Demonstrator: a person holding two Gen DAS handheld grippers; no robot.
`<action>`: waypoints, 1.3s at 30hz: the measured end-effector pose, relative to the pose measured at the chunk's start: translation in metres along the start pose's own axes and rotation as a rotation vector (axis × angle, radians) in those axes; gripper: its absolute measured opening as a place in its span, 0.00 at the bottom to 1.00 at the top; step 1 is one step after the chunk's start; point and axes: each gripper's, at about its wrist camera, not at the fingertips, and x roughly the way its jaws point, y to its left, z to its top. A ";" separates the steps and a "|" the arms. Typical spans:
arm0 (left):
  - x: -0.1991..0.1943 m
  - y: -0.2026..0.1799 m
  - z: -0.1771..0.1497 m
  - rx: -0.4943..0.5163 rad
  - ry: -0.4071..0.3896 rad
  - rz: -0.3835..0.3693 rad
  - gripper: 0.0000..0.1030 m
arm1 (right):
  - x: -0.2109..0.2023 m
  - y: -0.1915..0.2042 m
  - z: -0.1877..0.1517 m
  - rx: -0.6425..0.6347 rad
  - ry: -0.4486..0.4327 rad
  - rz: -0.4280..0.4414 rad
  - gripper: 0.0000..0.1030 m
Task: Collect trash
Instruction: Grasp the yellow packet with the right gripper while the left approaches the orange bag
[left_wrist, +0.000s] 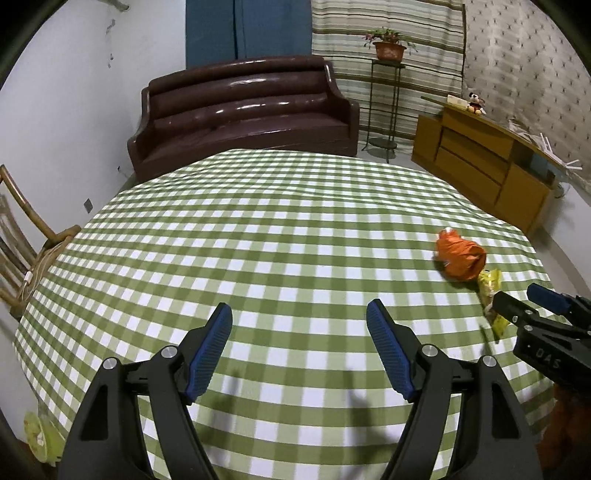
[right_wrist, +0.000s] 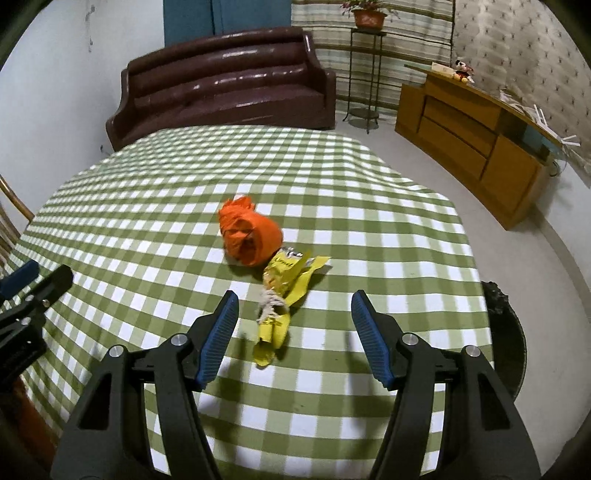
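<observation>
Right gripper (right_wrist: 294, 316) agape over yellow wrapper (right_wrist: 281, 295)

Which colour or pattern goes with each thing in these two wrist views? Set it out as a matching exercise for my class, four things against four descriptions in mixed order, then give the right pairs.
Things:
1. crumpled bag
2. snack wrapper
3. tablecloth
4. sofa

Descriptions:
A. dark brown and glossy
B. yellow
C. orange
D. green and white checks

Right pairs: 1-C, 2-B, 3-D, 4-A
</observation>
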 end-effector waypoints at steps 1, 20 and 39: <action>0.001 0.002 -0.001 -0.004 0.003 -0.002 0.71 | 0.003 0.002 0.000 -0.003 0.009 -0.006 0.58; 0.007 -0.035 0.009 0.015 0.018 -0.088 0.72 | 0.014 -0.027 0.002 0.034 0.025 -0.031 0.22; 0.026 -0.105 0.031 0.097 0.026 -0.156 0.72 | 0.018 -0.100 0.012 0.113 -0.002 -0.062 0.22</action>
